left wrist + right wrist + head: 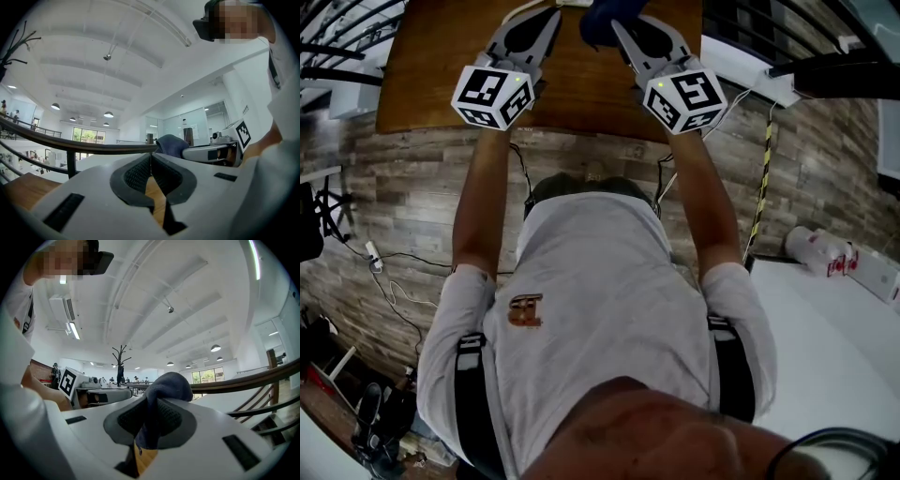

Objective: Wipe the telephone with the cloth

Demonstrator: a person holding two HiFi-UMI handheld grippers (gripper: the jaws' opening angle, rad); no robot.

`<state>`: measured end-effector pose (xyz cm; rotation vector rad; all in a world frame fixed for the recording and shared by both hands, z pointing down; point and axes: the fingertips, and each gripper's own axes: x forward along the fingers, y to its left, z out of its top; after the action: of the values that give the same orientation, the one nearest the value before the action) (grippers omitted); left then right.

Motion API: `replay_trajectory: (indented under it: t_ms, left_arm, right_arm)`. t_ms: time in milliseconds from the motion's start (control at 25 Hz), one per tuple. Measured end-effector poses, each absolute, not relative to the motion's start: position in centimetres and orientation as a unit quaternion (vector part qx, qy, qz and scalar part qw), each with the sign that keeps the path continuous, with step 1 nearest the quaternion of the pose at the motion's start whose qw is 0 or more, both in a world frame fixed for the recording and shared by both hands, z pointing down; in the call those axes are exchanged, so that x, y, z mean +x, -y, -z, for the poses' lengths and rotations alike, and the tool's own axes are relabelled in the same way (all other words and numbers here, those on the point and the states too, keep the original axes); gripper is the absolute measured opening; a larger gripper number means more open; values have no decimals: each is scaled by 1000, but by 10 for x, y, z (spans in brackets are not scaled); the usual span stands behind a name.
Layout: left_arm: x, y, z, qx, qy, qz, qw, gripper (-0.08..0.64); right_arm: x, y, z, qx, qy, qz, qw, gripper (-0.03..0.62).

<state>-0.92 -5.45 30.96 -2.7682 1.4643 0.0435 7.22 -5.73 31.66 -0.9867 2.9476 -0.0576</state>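
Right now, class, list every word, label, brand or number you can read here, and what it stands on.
Nothing legible anywhere.
Shirt logo: orange, too blurred to read.
White packages: red print, too small.
Marker cubes: square patterns, no letters.

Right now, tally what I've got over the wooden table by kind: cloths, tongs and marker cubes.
Cloths: 1, the dark blue cloth
Tongs: 2, the left tongs shut on nothing, the right tongs shut on the cloth
Marker cubes: 2, the left cube and the right cube
Total: 5
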Motion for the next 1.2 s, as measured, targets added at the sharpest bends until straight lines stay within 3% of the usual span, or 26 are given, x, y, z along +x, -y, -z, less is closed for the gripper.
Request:
replay_trajectory:
  t_ms: [1200]
  left_arm:
    - [-77, 246, -331, -906, -422, 26, 11, 21]
  right_arm:
    - [-2, 247, -331, -366, -930, 31, -9, 72]
